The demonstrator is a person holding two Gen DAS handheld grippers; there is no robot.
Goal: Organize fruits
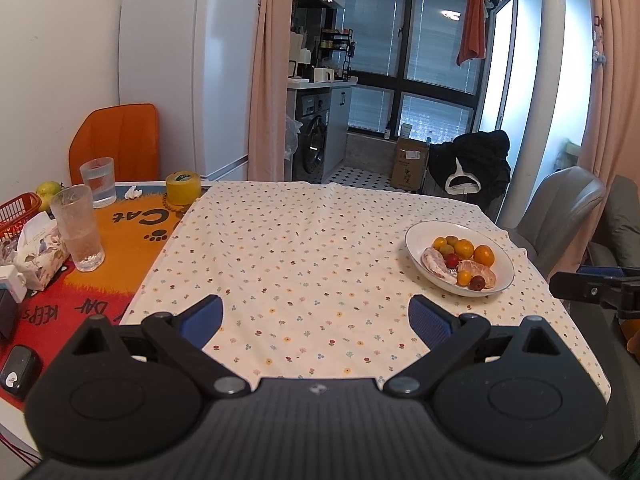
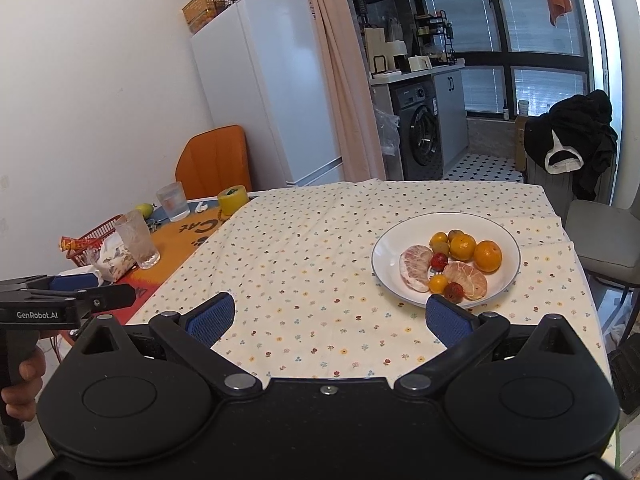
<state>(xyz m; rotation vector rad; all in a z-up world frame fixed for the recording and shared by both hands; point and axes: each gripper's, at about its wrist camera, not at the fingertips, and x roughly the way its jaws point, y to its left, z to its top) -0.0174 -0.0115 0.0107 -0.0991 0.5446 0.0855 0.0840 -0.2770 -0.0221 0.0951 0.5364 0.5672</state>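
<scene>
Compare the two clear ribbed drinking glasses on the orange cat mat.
The nearer clear ribbed glass is taller and flares toward its rim; the farther clear ribbed glass is shorter and straighter. The nearer one stands beside the floral tissue pack; the farther one stands before the orange chair back, near the yellow tape roll. Both stand upright on the orange cat mat.

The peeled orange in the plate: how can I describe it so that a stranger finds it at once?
Find the white plate on the flowered tablecloth. At its near edge lies the peeled orange, beside a small red fruit. Unlike the two whole oranges behind it, it has no skin and shows pale segments.
</scene>
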